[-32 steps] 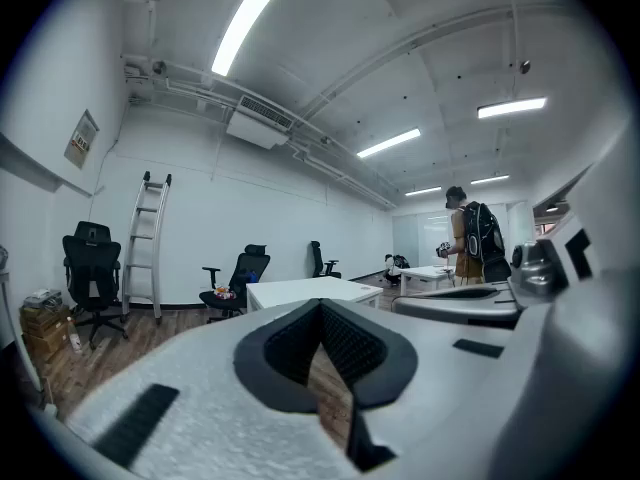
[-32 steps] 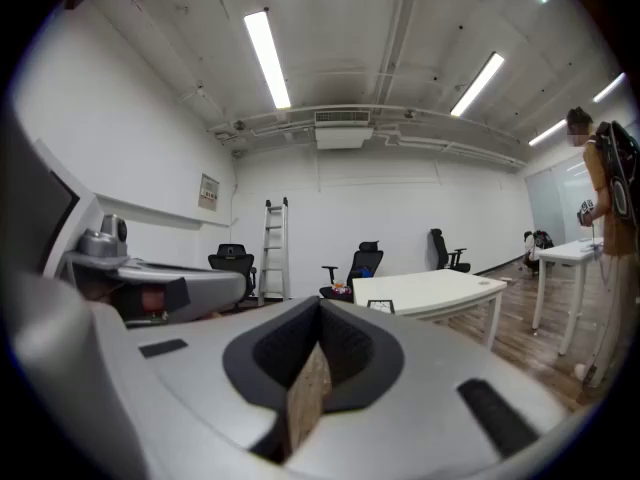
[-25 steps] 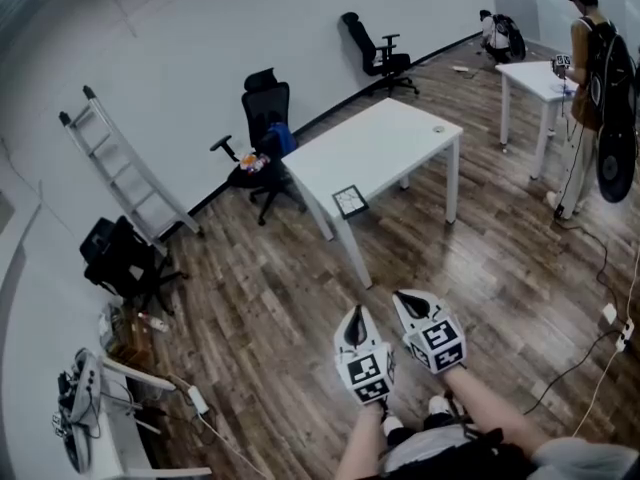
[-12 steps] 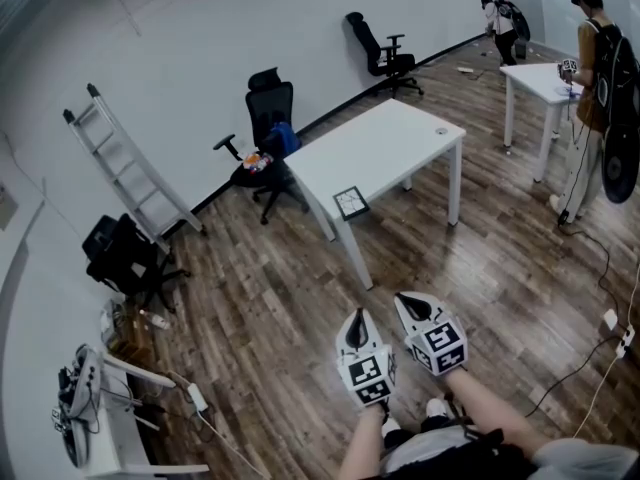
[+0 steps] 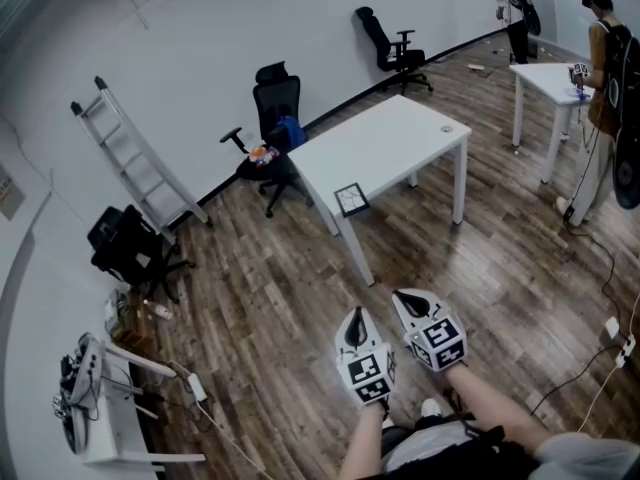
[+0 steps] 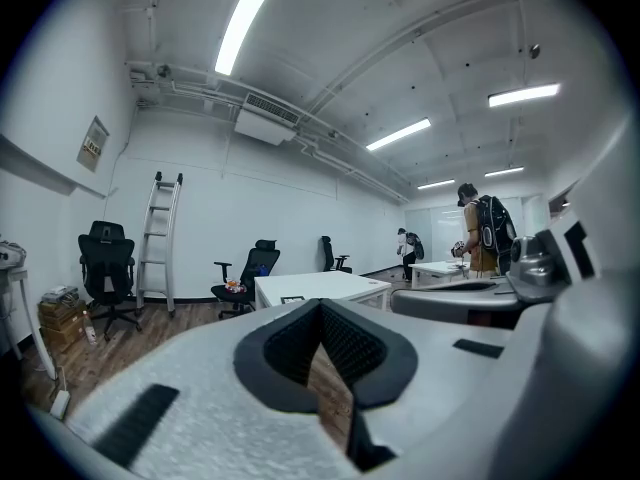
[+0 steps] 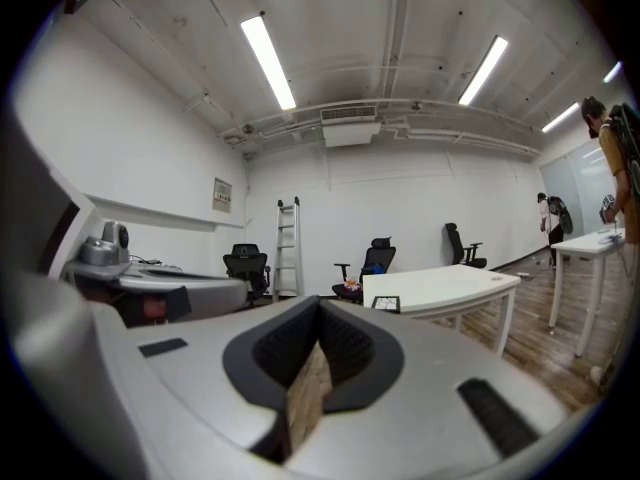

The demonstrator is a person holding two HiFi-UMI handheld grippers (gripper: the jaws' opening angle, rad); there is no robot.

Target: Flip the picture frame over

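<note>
Sparse open office, test-room feel. White desk point(image 5: 390, 143) mid-floor, second desk point(image 5: 545, 76) far right with a person point(image 5: 605, 63) wearing a backpack standing at its right edge. Black swivel chairs: one point(image 5: 277, 98) just off the main desk's left end, one point(image 5: 385, 38) by the back wall point(image 5: 200, 48), one point(image 5: 125, 248) at the left. Wood-look floor point(image 5: 270, 288), ceiling strip lights point(image 6: 248, 23), AC unit point(image 6: 268, 126). Ladder point(image 5: 135, 158) leaning on the wall, cables point(image 5: 570, 376) across the floor.

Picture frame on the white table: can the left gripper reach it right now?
Probably not. The picture frame lies at the corner of the table, across open floor from the left gripper; nothing blocks it, just too far.
</note>
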